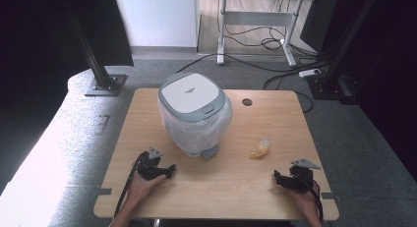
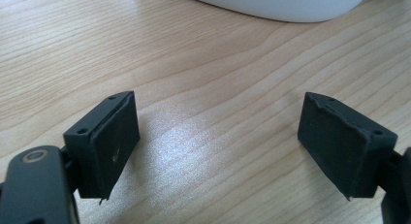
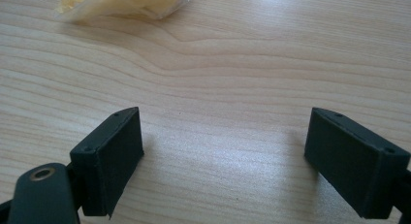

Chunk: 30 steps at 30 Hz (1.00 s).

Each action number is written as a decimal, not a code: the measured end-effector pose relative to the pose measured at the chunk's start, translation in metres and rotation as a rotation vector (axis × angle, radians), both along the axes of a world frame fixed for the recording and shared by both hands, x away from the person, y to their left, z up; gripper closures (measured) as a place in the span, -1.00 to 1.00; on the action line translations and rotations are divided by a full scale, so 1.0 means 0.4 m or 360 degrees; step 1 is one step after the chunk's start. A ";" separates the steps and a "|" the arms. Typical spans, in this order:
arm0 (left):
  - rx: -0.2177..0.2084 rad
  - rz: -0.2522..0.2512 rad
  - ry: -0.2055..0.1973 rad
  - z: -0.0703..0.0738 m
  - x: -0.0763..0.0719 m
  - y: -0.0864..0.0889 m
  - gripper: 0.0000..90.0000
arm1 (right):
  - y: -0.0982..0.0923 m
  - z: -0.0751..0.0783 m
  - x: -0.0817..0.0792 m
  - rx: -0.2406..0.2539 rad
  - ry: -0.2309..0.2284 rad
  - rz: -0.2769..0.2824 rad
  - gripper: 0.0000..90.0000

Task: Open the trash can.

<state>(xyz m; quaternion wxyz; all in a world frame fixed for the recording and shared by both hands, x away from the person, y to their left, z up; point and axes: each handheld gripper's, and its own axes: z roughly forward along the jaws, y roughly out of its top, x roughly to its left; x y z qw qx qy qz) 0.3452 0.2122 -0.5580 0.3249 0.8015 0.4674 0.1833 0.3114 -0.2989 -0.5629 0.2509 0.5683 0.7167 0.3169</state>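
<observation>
A small white bin (image 1: 195,114) with a grey-rimmed lid and a clear liner stands at the table's back middle. A crumpled yellowish wrapper (image 1: 260,148) lies to its right on the wood. My left gripper (image 1: 169,169) rests near the front left, open, with nothing between its jaws; the bin's white base (image 2: 281,3) shows ahead of it. At the front right my right gripper (image 1: 277,177) is open and empty too, and the wrapper (image 3: 123,3) lies ahead of it at the upper left.
The wooden table (image 1: 216,187) has a round cable hole (image 1: 247,102) at the back right. Black frame posts (image 1: 96,65) stand beyond the table on both sides. A desk with loose cables (image 1: 265,40) is on the floor behind.
</observation>
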 end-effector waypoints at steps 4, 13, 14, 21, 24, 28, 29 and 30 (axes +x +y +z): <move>-0.0004 0.0013 -0.0002 0.000 -0.001 0.002 -0.64 | 0.000 0.000 0.001 0.0000 0.0000 -0.0002 -0.71; -0.0018 0.0080 -0.0026 0.007 -0.001 0.027 -0.29 | 0.000 0.000 0.001 0.0000 0.0000 -0.0002 -0.71; -0.0033 0.0084 -0.0022 0.010 -0.001 0.033 -0.19 | 0.000 0.000 0.001 0.0000 0.0000 -0.0002 -0.71; -0.0168 0.0060 -0.0134 0.071 -0.013 0.068 0.50 | 0.000 0.000 0.001 0.0000 0.0000 -0.0002 -0.71; -0.0245 0.0014 -0.0149 0.098 -0.016 0.079 0.73 | 0.000 0.000 0.001 0.0000 0.0000 -0.0002 -0.71; -0.0336 -0.0028 -0.0143 0.131 -0.018 0.089 0.93 | 0.000 0.000 0.001 0.0000 0.0000 -0.0003 -0.71; -0.0356 -0.0036 -0.0150 0.141 -0.019 0.090 0.93 | 0.000 0.000 0.001 0.0000 0.0000 -0.0003 -0.71; -0.0366 -0.0041 -0.0164 0.151 -0.020 0.091 0.96 | 0.000 0.000 0.001 0.0000 0.0000 -0.0002 -0.71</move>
